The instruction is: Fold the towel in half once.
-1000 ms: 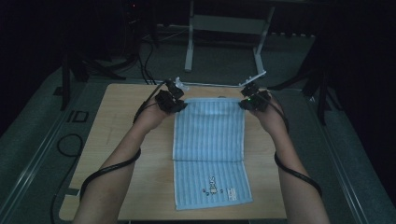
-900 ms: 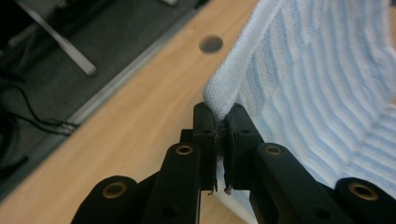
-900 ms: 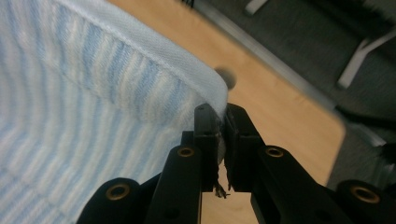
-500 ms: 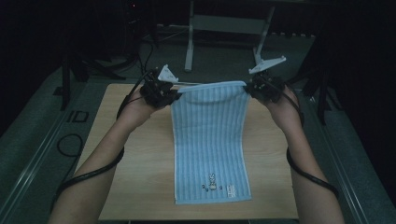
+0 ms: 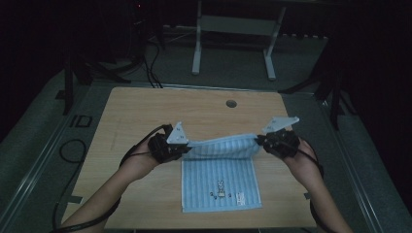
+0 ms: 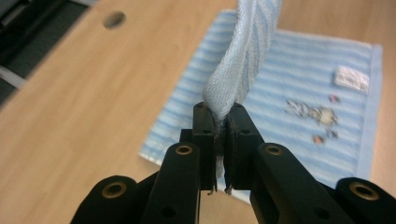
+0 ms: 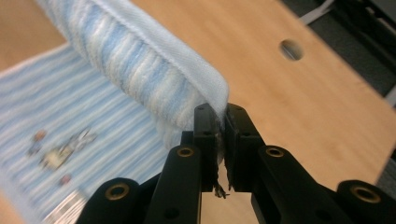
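The left gripper [image 5: 180, 147] and right gripper [image 5: 262, 142] each have their black fingers [image 6: 204, 125] clamped tight on a far corner of the light blue striped terry towel [image 5: 221, 180], lifting that edge so it sags between them above the cloth, probably to fold it in half toward the person. The near half lies flat on the pale wooden surface [image 5: 145, 116], its small embroidered motif [image 5: 219, 187] facing up. The weave looks soft and ribbed, with a smooth hemmed border
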